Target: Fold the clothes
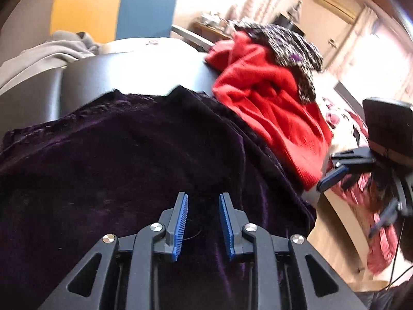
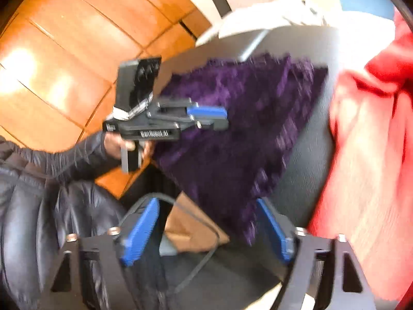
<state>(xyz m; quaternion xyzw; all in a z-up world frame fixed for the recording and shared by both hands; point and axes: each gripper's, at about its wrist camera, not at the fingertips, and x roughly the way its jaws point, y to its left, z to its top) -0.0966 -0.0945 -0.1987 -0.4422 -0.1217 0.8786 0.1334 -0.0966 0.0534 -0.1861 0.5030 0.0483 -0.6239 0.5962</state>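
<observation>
purple velvet garment (image 1: 116, 155) lies under the left gripper's (image 1: 203, 222) parted, empty jaws.

Plush purple velvet cloth (image 1: 129, 160); glossy wooden floor (image 2: 64, 59)

Only one text can be read. In the right wrist view, the dark side plate of the left tongs (image 2: 206, 117) carries a small white brand mark; it reads about "GenRobot.AI", but the letters are blurred and I am not sure of each one. In the left wrist view no text, label, number or sign can be read on any thing.
</observation>
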